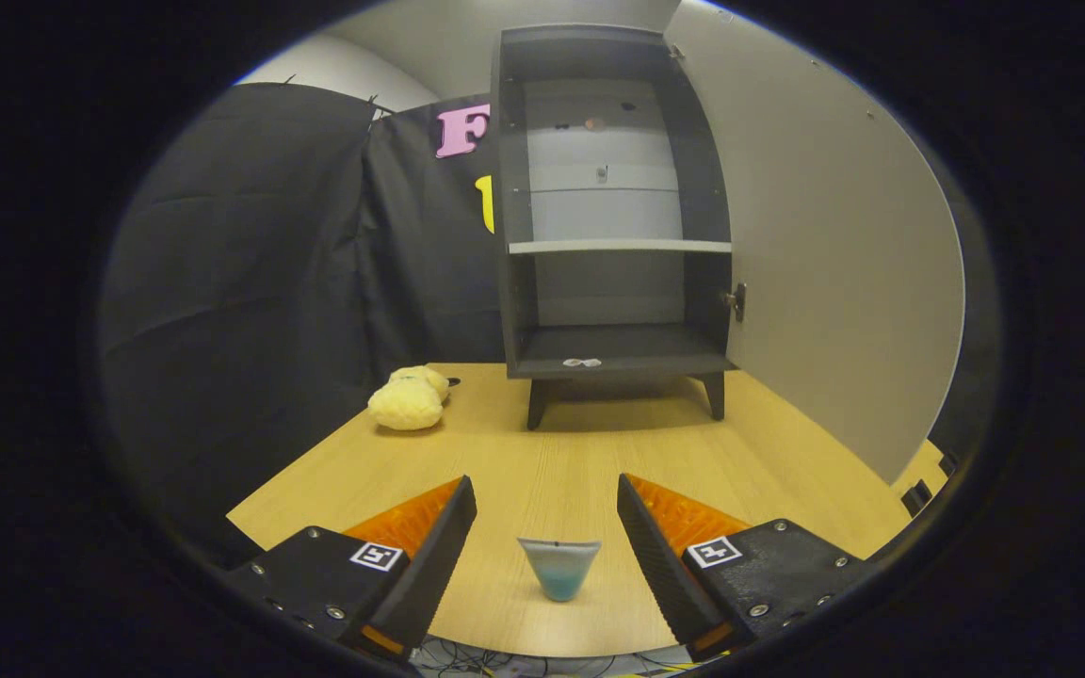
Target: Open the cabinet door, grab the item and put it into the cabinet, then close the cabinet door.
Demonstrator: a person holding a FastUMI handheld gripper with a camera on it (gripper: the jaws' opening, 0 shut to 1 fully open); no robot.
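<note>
item: yellow plush toy (408,399), lumpy, two rounded lobes, lying on counter (561,471)
location: well ahead and left of gripper (547,513), just left of cabinet (613,207) legs
handling: likely light, soft, squashy, not fragile; pinch across fat middle
gripper: fingers spread wide, holding nothing
cabinet door (825,254): already swung open, bottom shelf looks free

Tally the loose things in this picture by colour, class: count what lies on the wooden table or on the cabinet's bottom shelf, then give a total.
Yellow: 1, the soft plush toy lying on the light wooden table.
Blue-green: 1, the small translucent cup between the open gripper's fingers.
White: 1, the little flat scrap on the dark open cabinet's bottom shelf.
Total: 3
</note>
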